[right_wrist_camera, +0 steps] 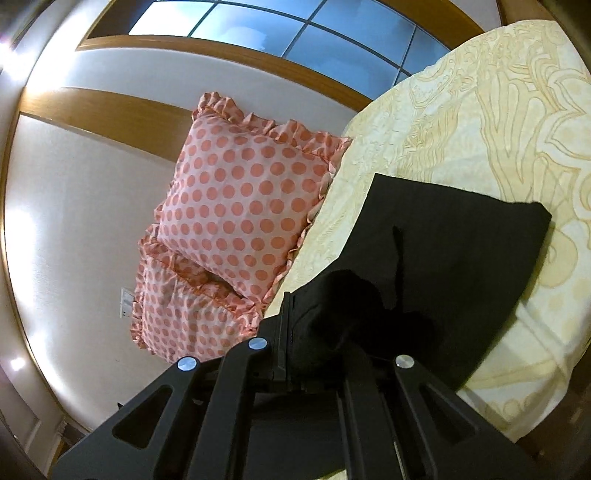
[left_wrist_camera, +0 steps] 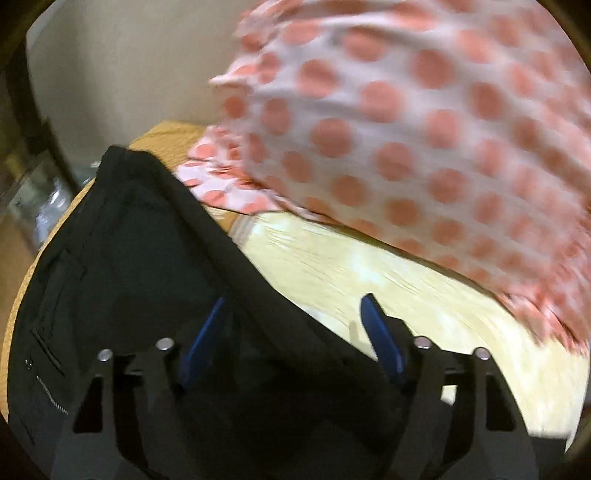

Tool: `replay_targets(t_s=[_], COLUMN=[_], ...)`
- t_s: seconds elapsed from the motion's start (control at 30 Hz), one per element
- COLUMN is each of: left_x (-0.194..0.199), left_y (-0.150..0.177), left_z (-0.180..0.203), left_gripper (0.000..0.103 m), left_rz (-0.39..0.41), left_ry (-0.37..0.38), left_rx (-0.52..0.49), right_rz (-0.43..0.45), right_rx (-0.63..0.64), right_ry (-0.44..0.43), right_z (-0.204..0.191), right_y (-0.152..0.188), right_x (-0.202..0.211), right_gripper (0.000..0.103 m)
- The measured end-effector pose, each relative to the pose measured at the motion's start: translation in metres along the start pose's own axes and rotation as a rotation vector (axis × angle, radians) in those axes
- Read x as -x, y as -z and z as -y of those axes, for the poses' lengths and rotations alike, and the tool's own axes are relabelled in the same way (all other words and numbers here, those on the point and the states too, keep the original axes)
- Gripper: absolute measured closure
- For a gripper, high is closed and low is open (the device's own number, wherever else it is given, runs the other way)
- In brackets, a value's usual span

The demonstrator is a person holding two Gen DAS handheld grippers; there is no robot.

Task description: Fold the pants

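Black pants (left_wrist_camera: 140,266) lie on a cream patterned bedspread (left_wrist_camera: 388,280). In the left wrist view the waistband end with a pocket and zip shows at the left. My left gripper (left_wrist_camera: 291,332) is open, its blue fingers (left_wrist_camera: 380,336) spread over the pants' edge, holding nothing. In the right wrist view the pants (right_wrist_camera: 443,258) lie folded on the bedspread (right_wrist_camera: 480,129). My right gripper (right_wrist_camera: 321,325) is shut on a bunched fold of the black fabric, which hides its fingertips.
Pink polka-dot pillows (right_wrist_camera: 240,206) with ruffled edges lean against the wall at the bed's head; one (left_wrist_camera: 424,140) looms close and blurred in the left wrist view. A window (right_wrist_camera: 288,29) is above. The bed edge and floor clutter (left_wrist_camera: 40,199) are at the left.
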State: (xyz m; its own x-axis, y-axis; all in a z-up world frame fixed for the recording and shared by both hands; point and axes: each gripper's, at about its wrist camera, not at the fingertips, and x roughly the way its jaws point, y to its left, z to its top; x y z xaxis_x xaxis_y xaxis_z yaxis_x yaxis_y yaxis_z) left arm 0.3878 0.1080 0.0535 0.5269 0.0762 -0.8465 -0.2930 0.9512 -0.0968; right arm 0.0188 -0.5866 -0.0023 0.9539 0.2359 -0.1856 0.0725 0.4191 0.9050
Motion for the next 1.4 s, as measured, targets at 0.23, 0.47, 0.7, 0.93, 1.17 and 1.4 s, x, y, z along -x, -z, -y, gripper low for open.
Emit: replay_targets(t_s=[0.23,0.47,0.7,0.93,1.17,1.4], left_x=[0.016,0.186,0.188,0.182,0.17,0.174], left_y=[0.009,0.113,0.272,0.286,0.278,0.273], left_z=[-0.057,-0.101,-0.156,-0.177,-0.174,-0.174], left_gripper=[0.089,0.089,0.088,0.069,0.06,0.086], left_rz=[0.001,0.308,0.225,0.244,0.221,0.214], left_ry=[0.094,0.151,0.09,0.139,0.163,0.146], left_rx=[0.167,0.1,0.217,0.278,0.28,0.211], right_rz=[-0.038,0.061,-0.026,-0.041,-0.025,0.004], right_rx=[0.032,0.157,0.016,0.018,0.095,0.144], right_ry=[0.063,0.037,0.26,0.286,0.372,0.392], right_z=[-0.005,-0.042,0.026,0.022,0.011,0.002], right_y=[-0.027,-0.053,-0.03,-0.032,-0.038,-0.032], right_x=[-0.033,-0.013,-0.003,-0.004,0.004,0.018], right_gripper=[0.101,0.101,0.101,0.101,0.101,0.101])
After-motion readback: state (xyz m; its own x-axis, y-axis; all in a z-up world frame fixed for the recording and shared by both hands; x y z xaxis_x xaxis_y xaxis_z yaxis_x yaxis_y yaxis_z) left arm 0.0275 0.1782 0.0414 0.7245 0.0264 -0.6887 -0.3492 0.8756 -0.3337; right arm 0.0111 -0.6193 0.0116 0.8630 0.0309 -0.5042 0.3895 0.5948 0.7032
